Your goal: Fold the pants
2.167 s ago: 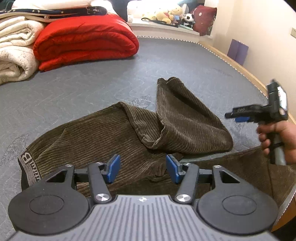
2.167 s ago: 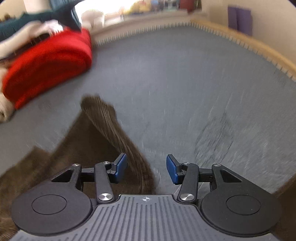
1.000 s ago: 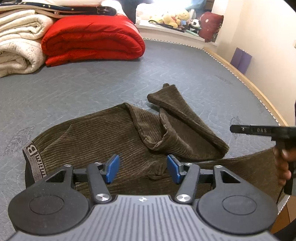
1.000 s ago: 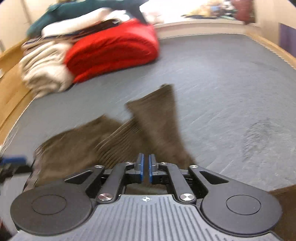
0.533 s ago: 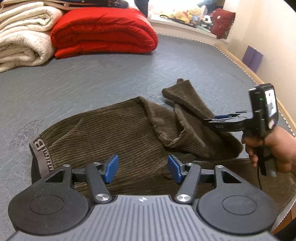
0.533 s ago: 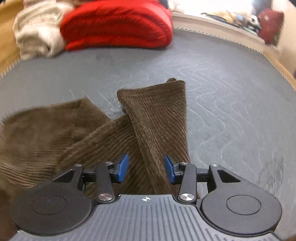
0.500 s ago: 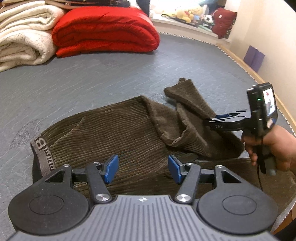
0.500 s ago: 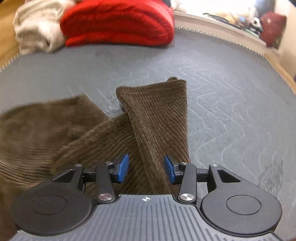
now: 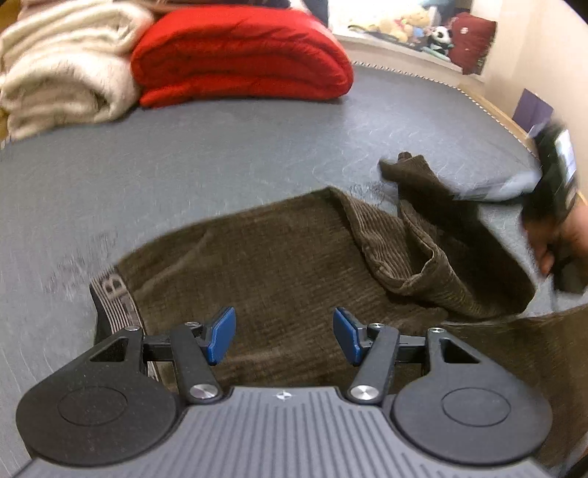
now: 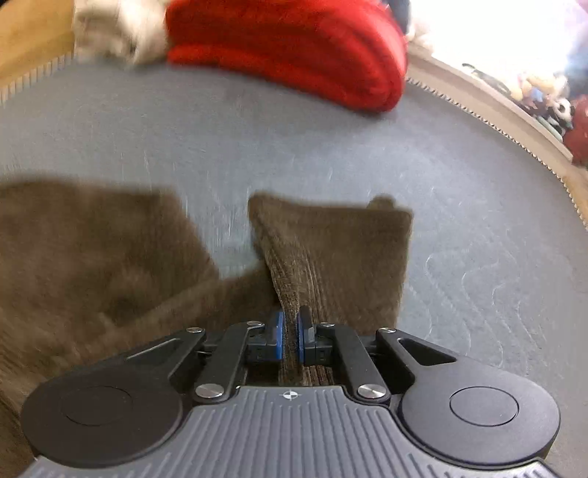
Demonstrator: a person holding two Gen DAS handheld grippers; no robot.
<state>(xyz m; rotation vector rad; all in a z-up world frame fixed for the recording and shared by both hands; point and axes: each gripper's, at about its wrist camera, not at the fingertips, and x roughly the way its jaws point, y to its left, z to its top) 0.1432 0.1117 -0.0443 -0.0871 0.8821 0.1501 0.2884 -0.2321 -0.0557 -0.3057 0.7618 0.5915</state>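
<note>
Brown corduroy pants (image 9: pixel 264 264) lie on the grey mattress (image 9: pixel 183 172), waistband (image 9: pixel 114 298) at the left. One leg (image 9: pixel 433 239) is folded back and crumpled at the right. My left gripper (image 9: pixel 283 334) is open and empty above the seat of the pants. My right gripper (image 10: pixel 289 332) is shut on a fold of that leg (image 10: pixel 338 257); it shows blurred at the right edge of the left wrist view (image 9: pixel 555 191). The second leg (image 9: pixel 533 353) runs off to the lower right.
A folded red duvet (image 9: pixel 239 55) and rolled cream blankets (image 9: pixel 62 70) lie at the far end of the mattress. Stuffed toys (image 9: pixel 415 25) sit on a ledge behind. The mattress edge (image 9: pixel 496 114) runs along the right by the wall.
My right gripper has closed on the folded leg and is moving, blurred. The left gripper has shifted slightly and stays open.
</note>
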